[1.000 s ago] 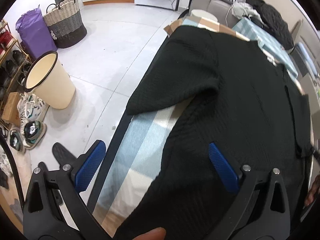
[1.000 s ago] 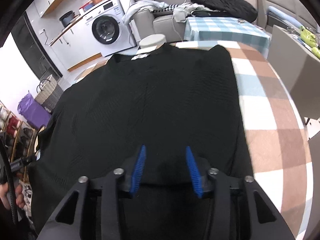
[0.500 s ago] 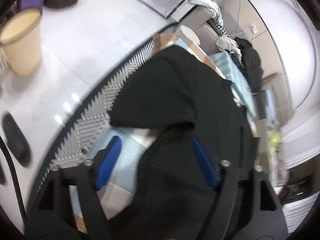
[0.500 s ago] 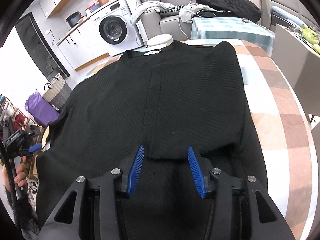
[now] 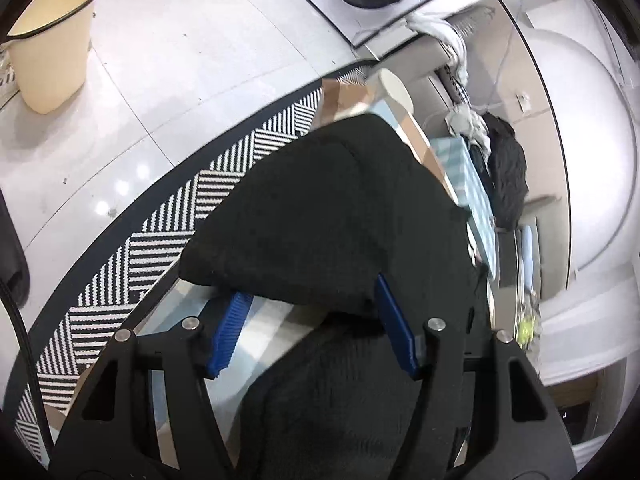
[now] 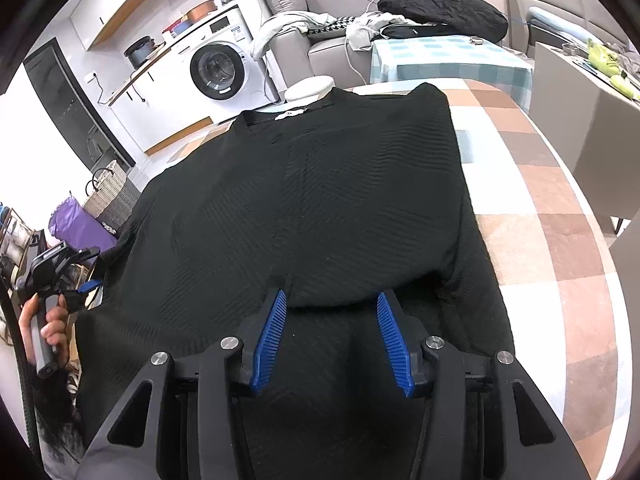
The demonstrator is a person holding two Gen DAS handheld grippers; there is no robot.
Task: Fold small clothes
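Sleeve [image 5: 304, 216]: left claw [image 5: 312, 332] closing around its cuff; may snag tablecloth.
Right claw [image 6: 332, 336]: half-open astride folded hem, gripping nothing.

A white washer [image 6: 218, 70] stands by the wall, with pots [image 6: 140, 51] on the shelf beside it. A cream bin [image 5: 48, 36] sits on the shiny floor [image 5: 180, 60]. A rug [image 5: 160, 232] with black and white stripes lies next to the table. The tablecloth [image 6: 532, 208] has brown, white and blue squares. A grey sofa [image 6: 320, 40] has a black coat [image 6: 444, 8] and light clothes [image 6: 288, 24] piled on it. A purple bag [image 6: 70, 224] leans by a woven basket [image 6: 106, 192].
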